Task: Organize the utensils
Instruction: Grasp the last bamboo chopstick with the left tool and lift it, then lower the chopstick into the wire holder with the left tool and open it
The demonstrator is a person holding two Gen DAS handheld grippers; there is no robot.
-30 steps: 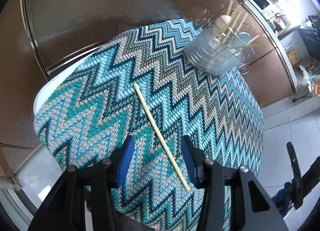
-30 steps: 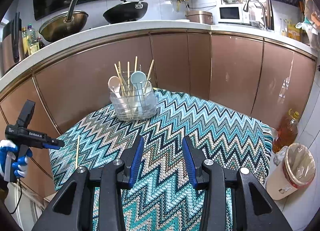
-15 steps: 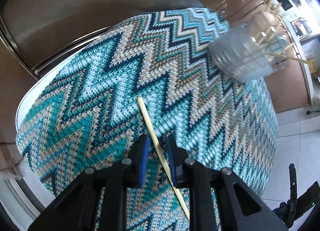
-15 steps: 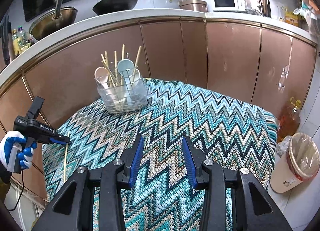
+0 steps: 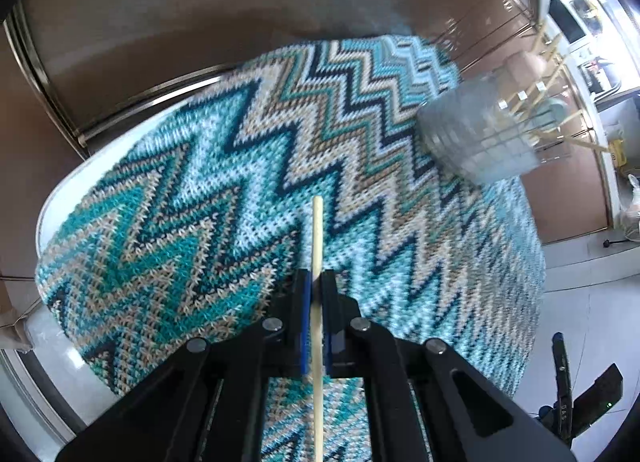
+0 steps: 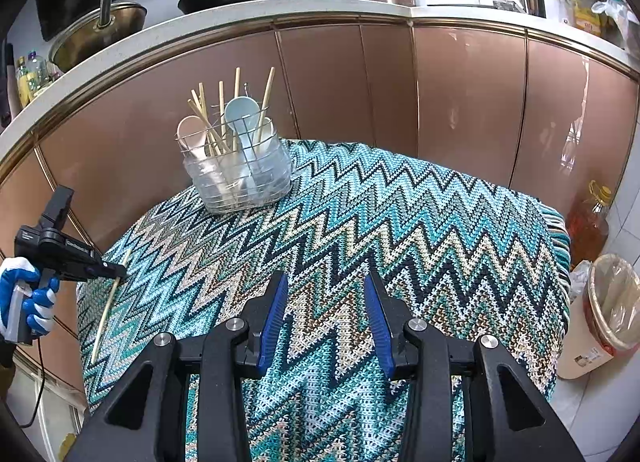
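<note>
**Chopstick pinched, lift came next**

The left gripper was clamped on the chopstick low over the zigzag cloth. Best lifted level, then tipped upright over the holder. The right gripper hung unclenched, holding nothing.

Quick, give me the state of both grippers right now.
Left gripper: shut on the chopstick lying on the zigzag cloth.
Right gripper: open, nothing between its fingers, above the cloth.
</note>
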